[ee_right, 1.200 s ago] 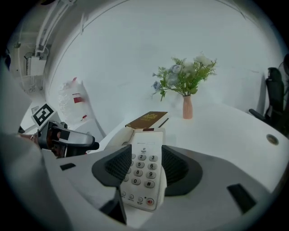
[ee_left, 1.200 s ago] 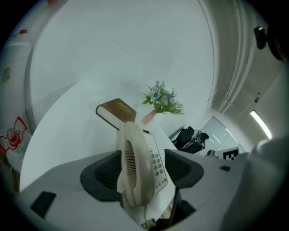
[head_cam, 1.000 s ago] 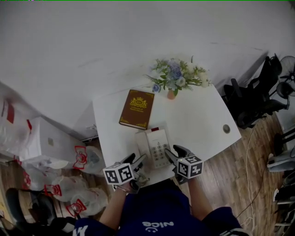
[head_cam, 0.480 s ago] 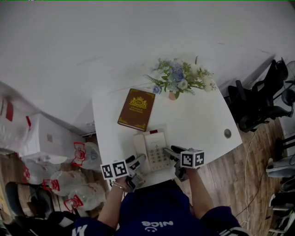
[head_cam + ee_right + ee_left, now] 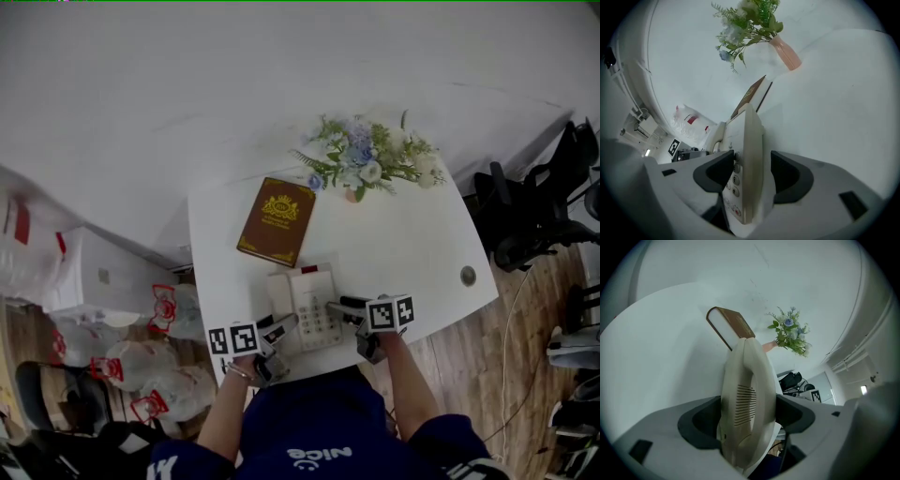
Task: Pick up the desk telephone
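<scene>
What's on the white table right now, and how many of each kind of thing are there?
Cream desk telephone: 1
Brown hardcover book with gold print: 1
Pink vase of blue and white flowers: 1
Total: 3

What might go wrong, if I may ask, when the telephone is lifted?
Both grippers' jaws have just been opening around the telephone. The left gripper straddles only the handset, which might lift off alone. The right gripper straddles the thin keypad edge, so the telephone might tip or slip.
</scene>
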Available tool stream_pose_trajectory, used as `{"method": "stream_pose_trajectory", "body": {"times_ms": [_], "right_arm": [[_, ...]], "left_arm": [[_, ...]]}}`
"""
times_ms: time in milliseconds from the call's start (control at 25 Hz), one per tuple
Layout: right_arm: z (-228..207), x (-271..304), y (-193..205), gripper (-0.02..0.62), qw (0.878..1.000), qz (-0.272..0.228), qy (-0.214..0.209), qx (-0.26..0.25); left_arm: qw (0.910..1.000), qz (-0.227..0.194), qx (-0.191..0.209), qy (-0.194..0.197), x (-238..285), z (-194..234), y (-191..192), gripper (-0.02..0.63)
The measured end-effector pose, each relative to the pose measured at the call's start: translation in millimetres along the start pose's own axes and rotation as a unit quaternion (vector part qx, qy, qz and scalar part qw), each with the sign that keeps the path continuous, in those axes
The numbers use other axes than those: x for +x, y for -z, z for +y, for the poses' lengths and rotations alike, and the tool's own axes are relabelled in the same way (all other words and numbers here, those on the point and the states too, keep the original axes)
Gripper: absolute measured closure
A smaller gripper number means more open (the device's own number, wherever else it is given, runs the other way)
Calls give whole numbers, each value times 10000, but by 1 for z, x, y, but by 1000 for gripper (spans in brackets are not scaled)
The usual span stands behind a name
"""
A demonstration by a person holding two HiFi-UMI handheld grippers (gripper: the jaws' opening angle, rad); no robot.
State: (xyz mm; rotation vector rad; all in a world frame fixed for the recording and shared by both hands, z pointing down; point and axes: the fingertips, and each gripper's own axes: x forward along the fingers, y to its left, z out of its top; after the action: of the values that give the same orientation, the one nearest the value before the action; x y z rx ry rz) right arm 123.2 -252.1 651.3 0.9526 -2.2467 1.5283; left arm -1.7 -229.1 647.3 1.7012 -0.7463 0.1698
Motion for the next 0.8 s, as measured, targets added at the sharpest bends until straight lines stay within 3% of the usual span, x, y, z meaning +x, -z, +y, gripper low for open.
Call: {"method": "stream_pose_trajectory", "body": {"times_ms": [320, 600, 800], "right_arm": [[14, 19, 7, 334, 9971, 635, -420, 2], [9, 19, 5, 337, 9955, 705, -539, 339], [8, 20, 5, 344, 9960, 689, -479, 293]], "left_arm": [[9989, 200, -14, 414, 6, -1, 0, 229], [9988, 120, 1, 475, 7, 0, -2, 229], [9990, 61, -33, 451, 7, 1, -3, 224]]}}
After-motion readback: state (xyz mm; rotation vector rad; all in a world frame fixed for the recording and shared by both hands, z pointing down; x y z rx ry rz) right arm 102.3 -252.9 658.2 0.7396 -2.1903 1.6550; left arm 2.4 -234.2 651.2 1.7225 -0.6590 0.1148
